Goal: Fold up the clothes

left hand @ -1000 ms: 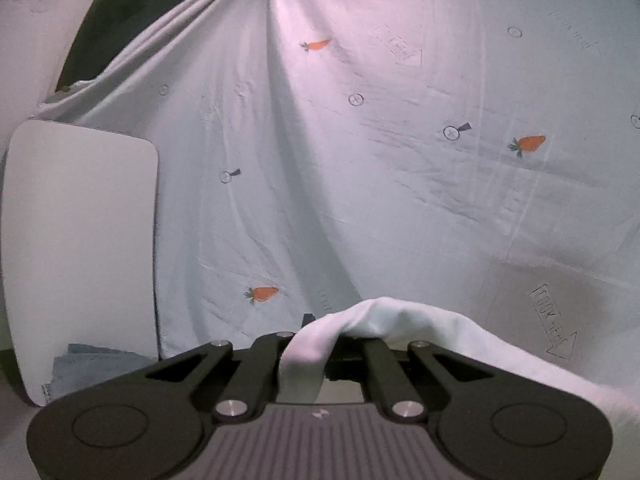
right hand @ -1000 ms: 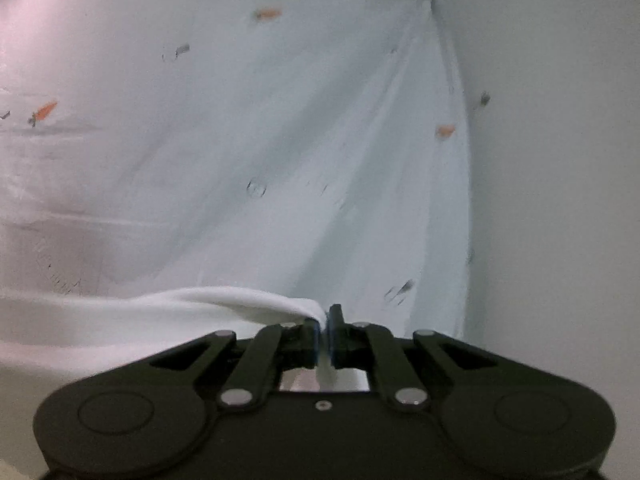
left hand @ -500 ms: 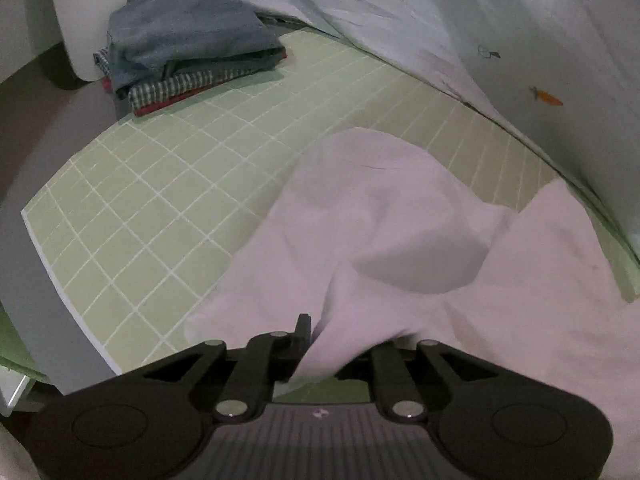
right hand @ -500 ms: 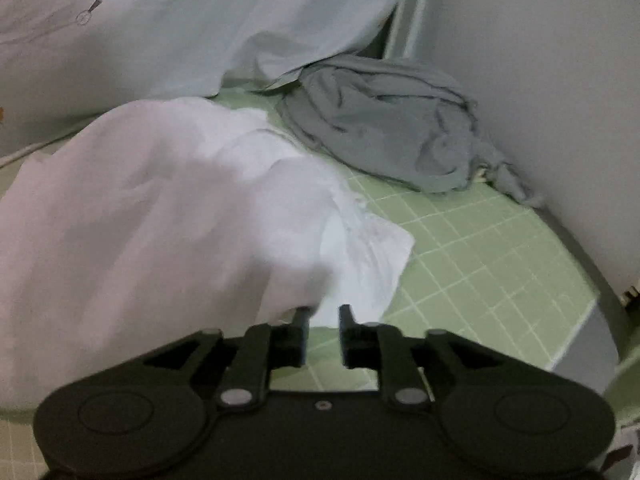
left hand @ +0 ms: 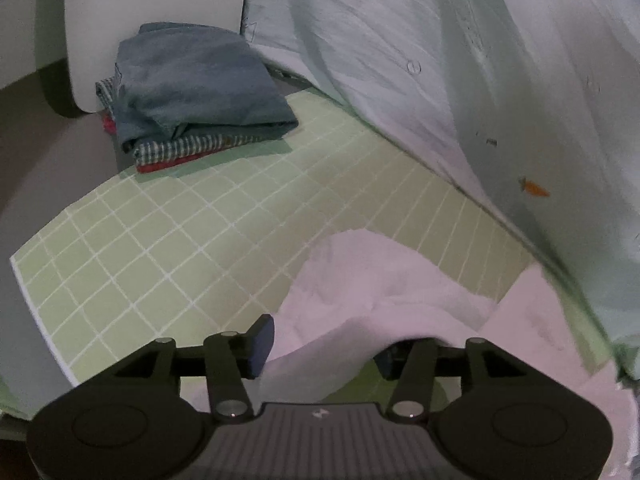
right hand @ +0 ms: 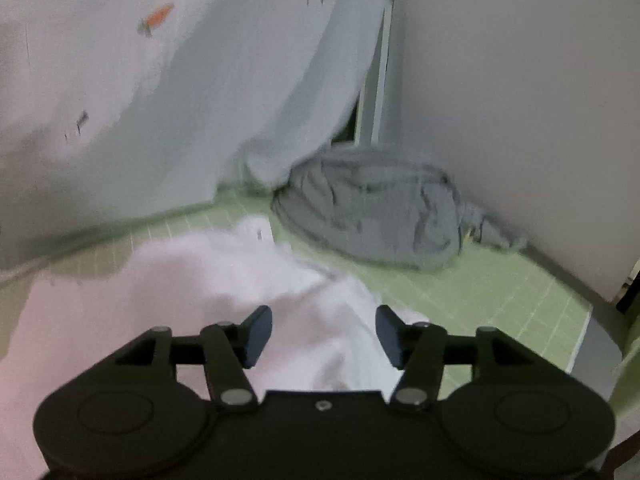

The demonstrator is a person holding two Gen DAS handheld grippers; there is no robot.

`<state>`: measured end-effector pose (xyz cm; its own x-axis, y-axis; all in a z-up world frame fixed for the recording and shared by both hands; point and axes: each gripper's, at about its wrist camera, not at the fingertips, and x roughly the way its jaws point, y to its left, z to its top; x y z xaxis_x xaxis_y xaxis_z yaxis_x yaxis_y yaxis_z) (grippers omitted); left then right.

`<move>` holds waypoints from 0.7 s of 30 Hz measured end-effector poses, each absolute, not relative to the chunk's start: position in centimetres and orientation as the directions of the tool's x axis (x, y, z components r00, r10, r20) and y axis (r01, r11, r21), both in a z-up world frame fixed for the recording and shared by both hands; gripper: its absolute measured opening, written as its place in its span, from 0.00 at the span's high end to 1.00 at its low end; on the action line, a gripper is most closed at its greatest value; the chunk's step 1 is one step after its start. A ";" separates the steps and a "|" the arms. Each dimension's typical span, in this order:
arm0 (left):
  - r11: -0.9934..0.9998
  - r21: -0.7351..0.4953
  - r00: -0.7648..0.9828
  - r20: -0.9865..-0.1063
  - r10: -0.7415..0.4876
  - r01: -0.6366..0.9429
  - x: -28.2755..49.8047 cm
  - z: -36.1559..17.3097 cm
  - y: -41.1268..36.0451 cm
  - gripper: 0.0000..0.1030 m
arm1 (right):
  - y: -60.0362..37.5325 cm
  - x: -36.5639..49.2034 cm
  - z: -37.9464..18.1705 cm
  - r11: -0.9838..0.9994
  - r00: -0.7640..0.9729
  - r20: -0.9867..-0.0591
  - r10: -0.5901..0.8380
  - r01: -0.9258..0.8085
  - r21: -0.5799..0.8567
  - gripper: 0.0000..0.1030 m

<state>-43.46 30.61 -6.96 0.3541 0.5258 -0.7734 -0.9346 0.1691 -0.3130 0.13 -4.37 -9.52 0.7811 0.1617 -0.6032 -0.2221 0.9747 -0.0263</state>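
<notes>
1. My left claw is wide apart. A fold of the white cloth lies loose between its fingers.
2. My right claw is wide apart too, just over the same cloth.
3. The cloth lies bunched on the green mat.
4. A folded stack sits far left. A gray heap sits far right.

A second ago both your grippers were clamped on the white cotton garment, held up against the pale carrot-print sheet. Now it's down on the green gridded mat. Your left gripper has its jaws spread wide, with cloth draped loose over the right finger. Your right gripper has gone from nearly closed half a second ago to fully apart, with the garment lying loose between the fingers.
</notes>
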 end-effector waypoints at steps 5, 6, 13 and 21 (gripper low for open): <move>0.235 -0.372 0.440 -0.726 0.529 -0.898 -44.2 -5.8 33.9 0.47 | -0.2 0.5 -8.7 0.971 0.793 -0.578 0.190 -0.241 -0.011 0.29; 0.253 -0.385 0.460 -0.712 0.530 -0.887 -44.3 -5.6 34.6 0.47 | 0.7 0.6 -8.5 0.970 0.795 -0.573 0.196 -0.245 -0.008 0.29; 0.481 -0.315 0.551 -0.670 0.498 -0.818 -43.9 -2.9 36.1 0.40 | 7.4 2.2 -8.0 0.960 0.789 -0.572 0.225 -0.279 -0.008 0.26; 0.234 -0.379 0.441 -0.678 0.588 -0.895 -49.1 -4.7 36.9 0.32 | 14.2 4.5 -11.4 0.928 0.750 -0.642 0.158 -0.335 -0.164 0.23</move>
